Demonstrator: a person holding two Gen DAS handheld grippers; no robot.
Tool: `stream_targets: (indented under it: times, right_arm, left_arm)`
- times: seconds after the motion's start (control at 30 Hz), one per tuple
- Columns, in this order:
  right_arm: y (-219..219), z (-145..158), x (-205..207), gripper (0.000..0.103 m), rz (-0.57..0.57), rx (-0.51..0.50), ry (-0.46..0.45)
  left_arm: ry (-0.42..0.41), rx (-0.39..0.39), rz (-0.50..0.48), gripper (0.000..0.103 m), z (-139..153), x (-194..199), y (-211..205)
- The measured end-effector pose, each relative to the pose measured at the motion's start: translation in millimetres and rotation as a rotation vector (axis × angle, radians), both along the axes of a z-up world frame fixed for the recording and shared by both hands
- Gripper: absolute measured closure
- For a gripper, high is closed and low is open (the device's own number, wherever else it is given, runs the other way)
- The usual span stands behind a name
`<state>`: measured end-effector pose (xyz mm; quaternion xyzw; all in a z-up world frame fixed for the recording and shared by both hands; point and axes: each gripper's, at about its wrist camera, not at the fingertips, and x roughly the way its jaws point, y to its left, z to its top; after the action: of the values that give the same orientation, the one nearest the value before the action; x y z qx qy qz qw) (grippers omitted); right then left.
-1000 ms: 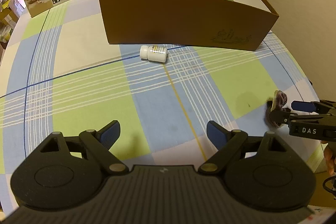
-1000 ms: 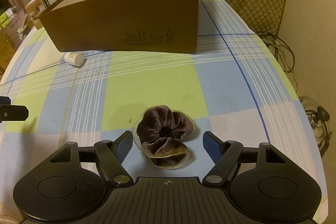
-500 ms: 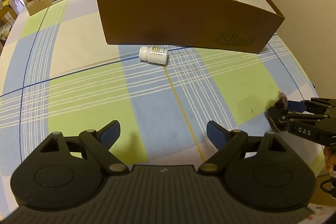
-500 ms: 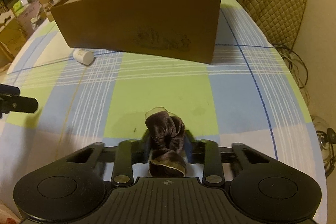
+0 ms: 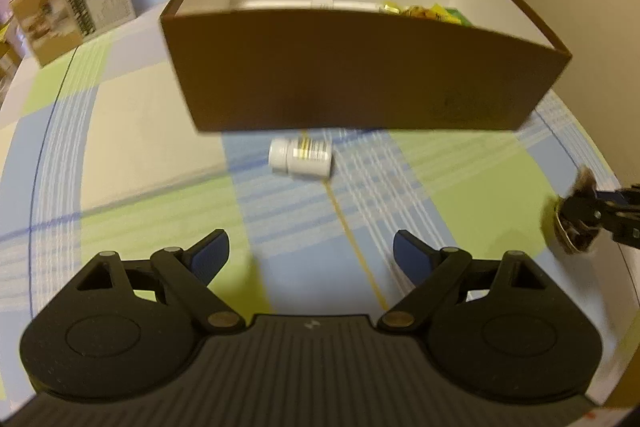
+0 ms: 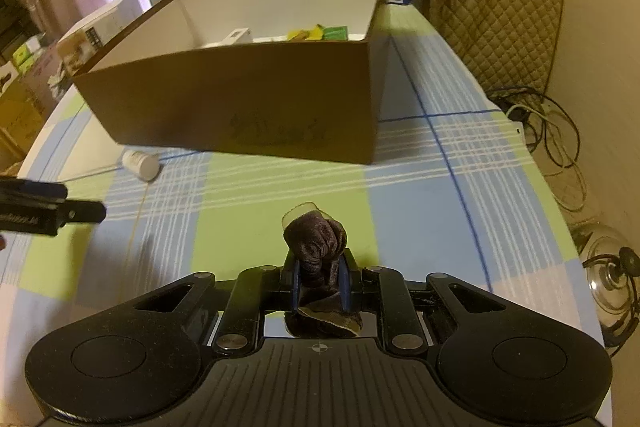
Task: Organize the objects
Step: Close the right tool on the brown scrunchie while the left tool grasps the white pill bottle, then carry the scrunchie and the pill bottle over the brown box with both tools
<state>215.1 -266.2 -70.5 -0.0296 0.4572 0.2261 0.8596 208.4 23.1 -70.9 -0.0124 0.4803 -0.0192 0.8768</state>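
Velvety cloth scrunchie (soft sheen); matt cardboard box; glossy plastic bottle.

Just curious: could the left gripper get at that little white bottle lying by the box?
Probably yes. The left gripper is open, and only bare tablecloth lies between it and the bottle, which rests just before the box.

brown velvet scrunchie squeezed upright, white bottle lying sideways

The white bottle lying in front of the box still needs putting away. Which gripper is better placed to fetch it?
Left. The left gripper is open, empty and faces the bottle. The right gripper is shut on the scrunchie.
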Motion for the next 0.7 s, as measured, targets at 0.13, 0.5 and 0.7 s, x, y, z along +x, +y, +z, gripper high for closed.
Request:
stream_targets:
  times: [0.13, 0.5, 0.7]
  right_arm:
    - [-4.5, -0.4, 5.5, 0.088, -0.019, 0.009, 0.013]
    - [-8.5, -7.3, 16.0, 0.088, -0.051, 0.011, 0.036]
    - [-7.7, -8.5, 18.1, 0.088, -0.054, 0.007, 0.039]
  left_arm:
    - [-0.032, 0.002, -0.037, 0.017, -5.7, 22.4, 3.5]
    - [-0.04, 0.051, -0.115, 0.037, -24.5, 67.7, 2.5]
    - [-0.021, 0.064, -0.136, 0.057, -32.1, 73.7, 1.3]
